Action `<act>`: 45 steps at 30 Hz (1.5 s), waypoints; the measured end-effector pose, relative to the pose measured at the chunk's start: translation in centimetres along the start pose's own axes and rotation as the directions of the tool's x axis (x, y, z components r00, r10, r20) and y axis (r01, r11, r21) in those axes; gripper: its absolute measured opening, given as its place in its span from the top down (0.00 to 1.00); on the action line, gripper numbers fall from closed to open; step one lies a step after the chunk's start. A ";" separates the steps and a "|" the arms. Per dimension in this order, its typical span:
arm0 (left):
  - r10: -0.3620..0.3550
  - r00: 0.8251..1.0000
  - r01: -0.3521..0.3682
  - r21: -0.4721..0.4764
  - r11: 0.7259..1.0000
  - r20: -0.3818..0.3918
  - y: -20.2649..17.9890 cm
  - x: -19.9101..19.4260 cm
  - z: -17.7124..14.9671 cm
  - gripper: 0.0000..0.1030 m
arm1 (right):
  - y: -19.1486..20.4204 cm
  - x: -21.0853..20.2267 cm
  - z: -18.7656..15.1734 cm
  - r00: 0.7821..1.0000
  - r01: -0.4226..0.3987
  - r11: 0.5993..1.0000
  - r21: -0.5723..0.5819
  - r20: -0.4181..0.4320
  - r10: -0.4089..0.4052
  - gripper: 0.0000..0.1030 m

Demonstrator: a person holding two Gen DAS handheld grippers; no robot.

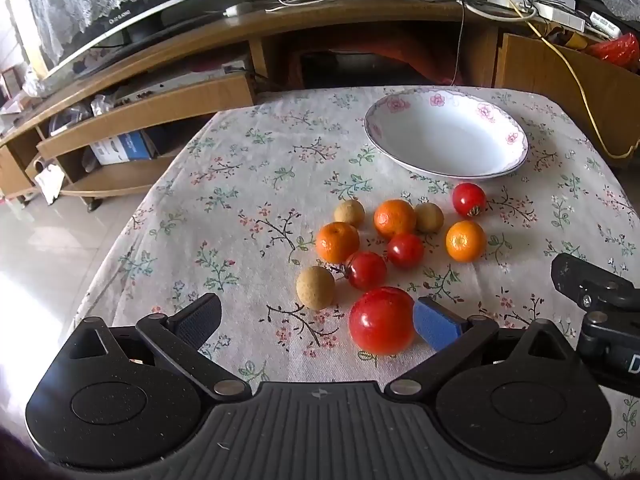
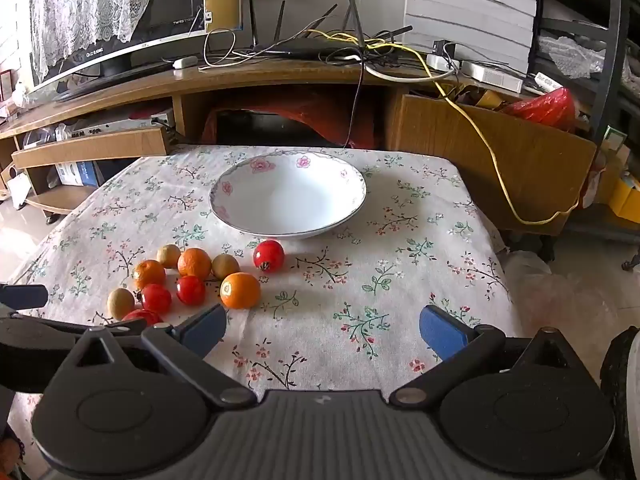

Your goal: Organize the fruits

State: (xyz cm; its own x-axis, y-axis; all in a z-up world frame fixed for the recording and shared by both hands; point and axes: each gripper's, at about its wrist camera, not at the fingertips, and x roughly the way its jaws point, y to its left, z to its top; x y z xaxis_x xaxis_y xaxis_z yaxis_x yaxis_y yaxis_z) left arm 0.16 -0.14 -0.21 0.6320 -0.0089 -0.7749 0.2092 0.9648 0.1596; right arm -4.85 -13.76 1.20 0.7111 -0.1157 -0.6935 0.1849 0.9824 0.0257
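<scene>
A white floral bowl (image 1: 446,136) (image 2: 288,194) stands empty at the far side of the flowered tablecloth (image 1: 248,208). Nearer lies a cluster of loose fruit: several red tomatoes, three oranges and three tan round fruits. My left gripper (image 1: 320,320) is open; the large red tomato (image 1: 382,320) lies between its fingers, against the right blue pad (image 1: 436,322). A tan fruit (image 1: 315,287) sits just beyond. My right gripper (image 2: 324,330) is open over bare cloth, with an orange (image 2: 240,290) just beyond its left pad and nothing between its fingers.
A wooden TV cabinet (image 2: 280,76) with a screen, router and tangled cables runs behind the table. A yellow cable (image 2: 500,184) hangs off the right side near a red bag (image 2: 548,106). The table edges fall away left and right to tiled floor (image 1: 44,240).
</scene>
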 end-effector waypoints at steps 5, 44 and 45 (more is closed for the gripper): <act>0.015 1.000 -0.015 -0.017 1.000 0.006 0.2 0.0 -0.1 0.00 | 0.5 0.3 -0.1 1.000 0.000 1.000 -0.006 0.000 0.000 0.00; 0.003 1.000 -0.003 -0.035 0.999 -0.002 0.4 0.2 0.0 0.00 | 0.0 0.7 0.1 0.999 -0.027 1.000 0.013 -0.041 0.027 0.00; 0.002 1.000 -0.002 -0.035 0.999 -0.003 0.4 0.2 0.0 0.00 | 0.0 0.7 0.1 0.999 -0.029 0.999 0.016 -0.045 0.029 0.00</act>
State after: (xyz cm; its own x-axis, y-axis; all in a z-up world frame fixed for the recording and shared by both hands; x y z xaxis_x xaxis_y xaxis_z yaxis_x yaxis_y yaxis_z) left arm 0.33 0.21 -0.30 0.6299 -0.0059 -0.7766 0.1814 0.9734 0.1398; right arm -4.28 -13.86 0.78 0.6851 -0.0801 -0.7240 0.1755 0.9828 0.0573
